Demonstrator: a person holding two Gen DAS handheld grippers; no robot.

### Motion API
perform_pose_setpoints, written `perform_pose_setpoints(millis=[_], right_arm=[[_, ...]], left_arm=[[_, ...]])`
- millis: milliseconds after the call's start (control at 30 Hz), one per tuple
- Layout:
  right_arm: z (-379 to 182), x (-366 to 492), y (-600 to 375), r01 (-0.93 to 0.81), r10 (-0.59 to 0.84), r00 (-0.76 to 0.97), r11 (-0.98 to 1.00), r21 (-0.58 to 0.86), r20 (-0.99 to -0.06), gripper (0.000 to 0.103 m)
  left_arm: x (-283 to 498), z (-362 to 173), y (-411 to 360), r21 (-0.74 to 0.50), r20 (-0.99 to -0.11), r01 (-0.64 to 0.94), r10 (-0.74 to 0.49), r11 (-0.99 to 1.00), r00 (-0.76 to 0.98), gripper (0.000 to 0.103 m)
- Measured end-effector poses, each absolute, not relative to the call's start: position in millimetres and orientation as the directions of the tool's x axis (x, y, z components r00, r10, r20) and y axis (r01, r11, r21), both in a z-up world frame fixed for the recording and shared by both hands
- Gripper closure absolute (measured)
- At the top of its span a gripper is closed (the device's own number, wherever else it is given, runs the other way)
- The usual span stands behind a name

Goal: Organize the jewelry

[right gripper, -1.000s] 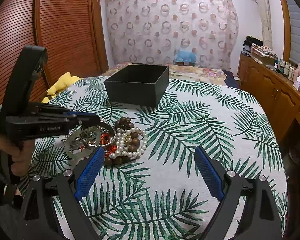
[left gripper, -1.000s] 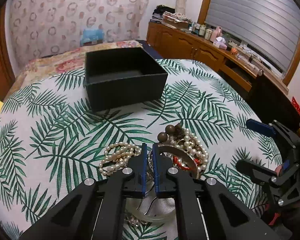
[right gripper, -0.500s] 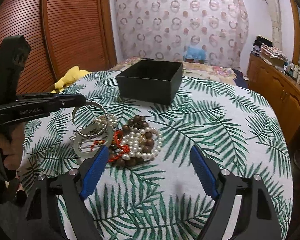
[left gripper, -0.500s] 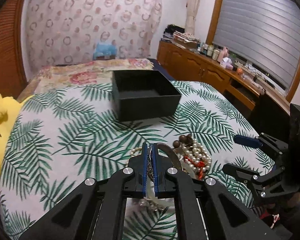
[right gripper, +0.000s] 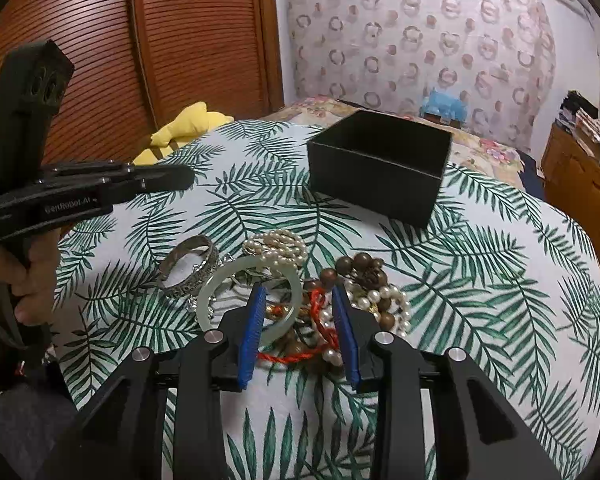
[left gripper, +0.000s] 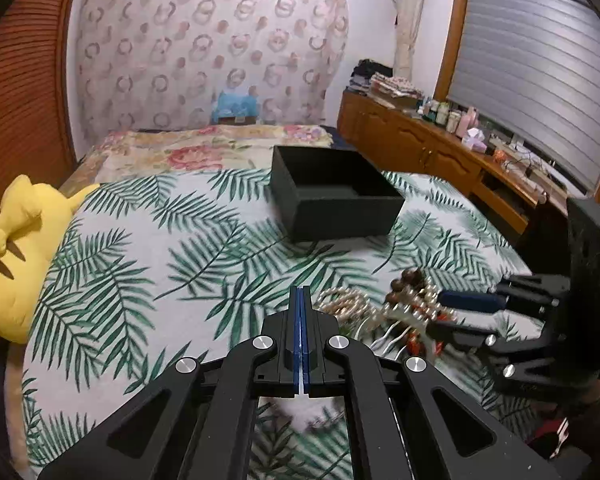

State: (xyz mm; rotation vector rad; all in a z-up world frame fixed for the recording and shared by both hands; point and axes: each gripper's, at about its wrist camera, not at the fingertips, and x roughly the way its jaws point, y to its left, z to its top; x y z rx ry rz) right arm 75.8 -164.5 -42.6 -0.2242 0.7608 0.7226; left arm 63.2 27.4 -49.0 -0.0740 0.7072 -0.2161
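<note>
Jewelry [right gripper: 300,292] lies heaped on the palm-leaf bedspread [right gripper: 500,280], right at the tips of the right tool [right gripper: 300,312] and at twelve o'clock from it in the right wrist view. That tool's blue pads have just been closing and now stand partly apart, straddling a red cord [right gripper: 320,320] and the edge of a pale green bangle [right gripper: 236,280]; neither pad looks pressed home yet, so nothing seems gripped. The black box [right gripper: 380,184] sits farther up the bed at about one o'clock from the heap, well apart from it.

The left tool [left gripper: 301,300] is empty with its pads tight together, and it hangs over bare bedspread; from it the heap lies at about three o'clock. A silver bangle [right gripper: 192,268] rests flat at the heap's ten o'clock side.

The right hand is plainly the nearer one. The cord's strands run roughly between the pads, so closing should catch them, though tangled neighbours may lift along.
</note>
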Motion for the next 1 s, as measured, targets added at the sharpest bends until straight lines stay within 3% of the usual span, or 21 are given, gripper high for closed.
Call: perform_pose_setpoints(millis=[133, 167, 200, 233, 267, 400, 500, 533, 567, 1000], right_arm=[[-41, 79, -161, -0.679, 0.510, 0.497, 0.733, 0.051, -0.703, 0.066], [-41, 79, -161, -0.678, 0.506, 0.499, 0.734, 0.047, -0.704, 0.066], [-41, 80, -162, -0.676, 0.504, 0.501, 0.735, 0.045, -0.704, 0.066], [-41, 80, -163, -0.674, 0.504, 0.501, 0.737, 0.048, -0.704, 0.066], [-41, 80, -163, -0.672, 0.503, 0.503, 0.739, 0.049, -0.703, 0.066], [-41, 78, -166, -0.668, 0.505, 0.506, 0.743, 0.053, -0.700, 0.066], [-41, 78, -168, -0.669, 0.504, 0.505, 0.741, 0.051, -0.701, 0.066], [-41, 79, -168, -0.669, 0.504, 0.505, 0.742, 0.051, -0.700, 0.066], [-41, 78, -168, -0.670, 0.505, 0.504, 0.741, 0.052, -0.701, 0.066], [-43, 88, -158, -0.688, 0.514, 0.484, 0.723, 0.054, -0.708, 0.070]], left_arm=[[65, -64, 38, -0.099, -0.690, 0.158, -0.182, 0.982, 0.701, 0.101], [67, -68, 39, -0.095, -0.704, 0.156, -0.178, 0.983, 0.688, 0.086], [69, -74, 41, -0.096, -0.721, 0.158, -0.178, 0.983, 0.670, 0.079], [69, -77, 42, -0.100, -0.724, 0.159, -0.181, 0.982, 0.666, 0.072], [70, -80, 42, -0.102, -0.728, 0.164, -0.185, 0.981, 0.660, 0.072], [77, -94, 40, -0.113, -0.757, 0.178, -0.201, 0.978, 0.622, 0.073], [78, -99, 38, -0.092, -0.757, 0.190, -0.193, 0.977, 0.625, 0.079], [78, -99, 37, -0.090, -0.756, 0.196, -0.195, 0.976, 0.625, 0.084], [77, -100, 37, -0.100, -0.756, 0.203, -0.207, 0.974, 0.621, 0.097], [61, -80, 46, -0.110, -0.683, 0.156, -0.189, 0.982, 0.706, 0.099]])
